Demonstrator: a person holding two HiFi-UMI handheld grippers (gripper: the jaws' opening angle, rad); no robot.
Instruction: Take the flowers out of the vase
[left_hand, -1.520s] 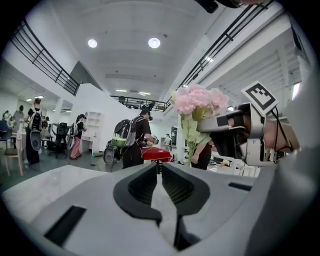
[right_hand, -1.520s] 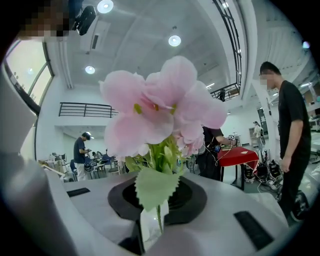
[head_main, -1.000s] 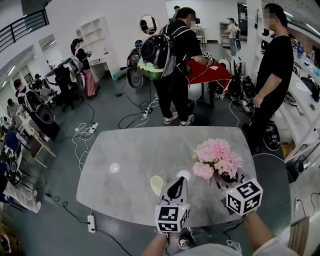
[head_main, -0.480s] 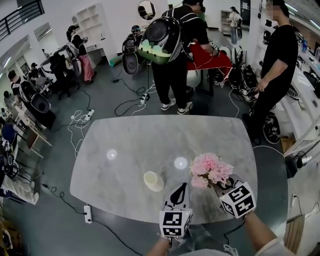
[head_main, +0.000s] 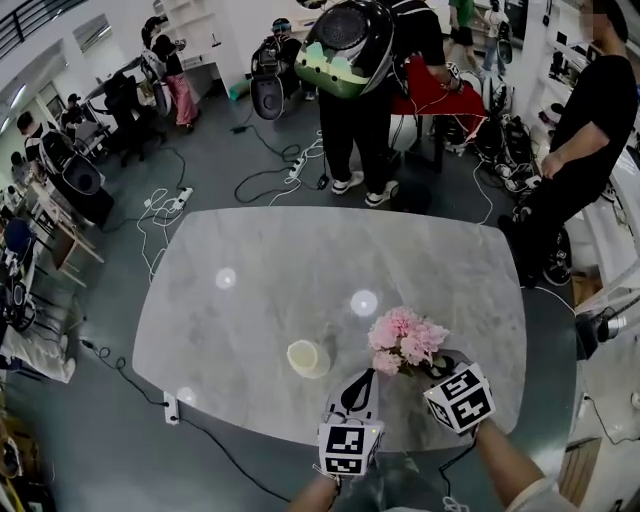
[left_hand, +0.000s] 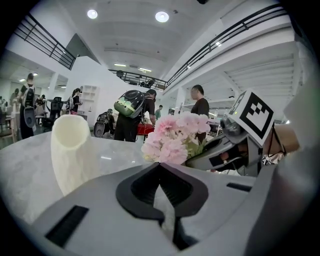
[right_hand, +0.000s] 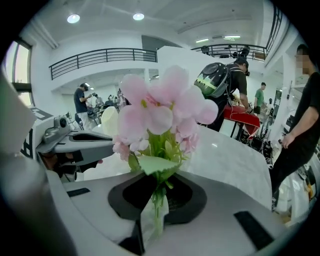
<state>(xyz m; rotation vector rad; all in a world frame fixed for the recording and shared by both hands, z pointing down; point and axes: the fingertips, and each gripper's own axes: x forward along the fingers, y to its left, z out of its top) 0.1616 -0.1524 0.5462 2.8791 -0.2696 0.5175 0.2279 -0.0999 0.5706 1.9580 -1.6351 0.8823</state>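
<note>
Head view: lower over the marble table (head_main: 250, 330) than a second ago, pink flowers (head_main: 405, 340) out of and beside the cream vase (head_main: 308, 358); left gripper view: left gripper (left_hand: 161, 169) pressed together, empty; right gripper view: right gripper (right_hand: 151, 202) clamps narrowly on green stems (right_hand: 159, 187).

I see pink flowers (head_main: 405, 340) on green stems, a cream vase (head_main: 307, 358) and a pale grey marbled table (head_main: 250, 320). My left gripper (left_hand: 160, 167) and right gripper (right_hand: 157, 200) are light grey with black pads. Their marker cubes (head_main: 460, 398) carry black-and-white squares. Beyond hangs a red cloth (head_main: 428, 92).
</note>
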